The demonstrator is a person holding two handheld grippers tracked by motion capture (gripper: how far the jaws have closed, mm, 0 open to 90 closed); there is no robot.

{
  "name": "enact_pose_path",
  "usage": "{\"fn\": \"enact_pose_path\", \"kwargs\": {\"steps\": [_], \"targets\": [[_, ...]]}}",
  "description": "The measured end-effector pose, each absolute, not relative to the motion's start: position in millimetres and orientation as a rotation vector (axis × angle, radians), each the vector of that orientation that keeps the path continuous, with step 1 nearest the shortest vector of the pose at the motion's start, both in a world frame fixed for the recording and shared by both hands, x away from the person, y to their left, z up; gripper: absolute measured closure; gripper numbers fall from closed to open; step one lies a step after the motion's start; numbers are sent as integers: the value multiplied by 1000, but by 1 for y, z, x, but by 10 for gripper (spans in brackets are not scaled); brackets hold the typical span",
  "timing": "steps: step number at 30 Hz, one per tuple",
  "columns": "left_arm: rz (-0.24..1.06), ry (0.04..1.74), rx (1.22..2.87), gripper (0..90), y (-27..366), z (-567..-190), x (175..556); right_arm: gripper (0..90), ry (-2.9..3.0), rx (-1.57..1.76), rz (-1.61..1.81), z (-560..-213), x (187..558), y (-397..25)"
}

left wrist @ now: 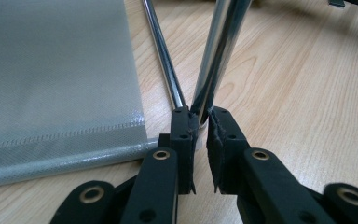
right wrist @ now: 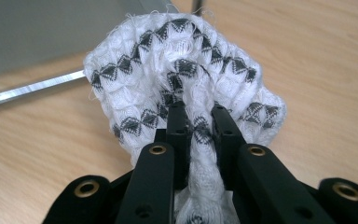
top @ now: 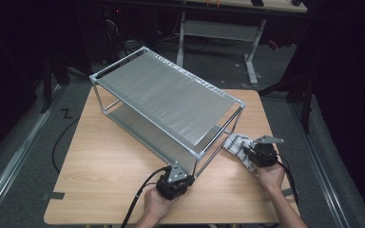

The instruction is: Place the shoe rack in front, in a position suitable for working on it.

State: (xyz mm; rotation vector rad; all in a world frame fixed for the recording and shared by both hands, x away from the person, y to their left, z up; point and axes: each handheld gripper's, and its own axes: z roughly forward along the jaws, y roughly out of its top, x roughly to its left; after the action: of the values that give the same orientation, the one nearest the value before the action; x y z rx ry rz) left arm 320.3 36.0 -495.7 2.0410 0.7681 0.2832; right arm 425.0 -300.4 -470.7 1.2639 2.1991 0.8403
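Observation:
A two-tier rack (top: 166, 95) with chrome tubes and grey fabric shelves stands slantwise on the wooden table (top: 104, 161). My left gripper (top: 187, 173) is at the rack's nearest corner; in the left gripper view the left gripper (left wrist: 199, 119) is shut on the foot of the upright chrome post (left wrist: 219, 56), beside the lower shelf's fabric (left wrist: 60, 84). A white knitted cloth (top: 236, 144) with black diamond marks lies bunched on the table just right of the rack. My right gripper (top: 247, 152) is shut on a fold of the cloth (right wrist: 182, 60), seen between the jaws of the right gripper (right wrist: 200, 123).
A low chrome rail (right wrist: 32, 88) of the rack runs close behind the cloth. The table's right edge is near my right hand (top: 271, 175). Black cables (top: 59, 142) trail on the floor at left. A white-legged desk (top: 218, 28) stands beyond the table.

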Motion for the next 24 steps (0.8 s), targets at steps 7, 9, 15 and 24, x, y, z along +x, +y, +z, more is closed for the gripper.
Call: {"fn": "enact_pose_path", "kwargs": {"steps": [7,9,15,24], "targets": [[286,776,2039,806,40,-496,319,797,2190,1318,836,-481,410,-316],[287,776,2040,806,41,-496,319,797,2190,1321,834,-483,405,-320],[286,781,2033,806,44,-496,318,793,2139,1380,856,-491,391,-334],[294,802,2017,805,49,-497,316,686,2102,1395,871,-496,389,-338]]}}
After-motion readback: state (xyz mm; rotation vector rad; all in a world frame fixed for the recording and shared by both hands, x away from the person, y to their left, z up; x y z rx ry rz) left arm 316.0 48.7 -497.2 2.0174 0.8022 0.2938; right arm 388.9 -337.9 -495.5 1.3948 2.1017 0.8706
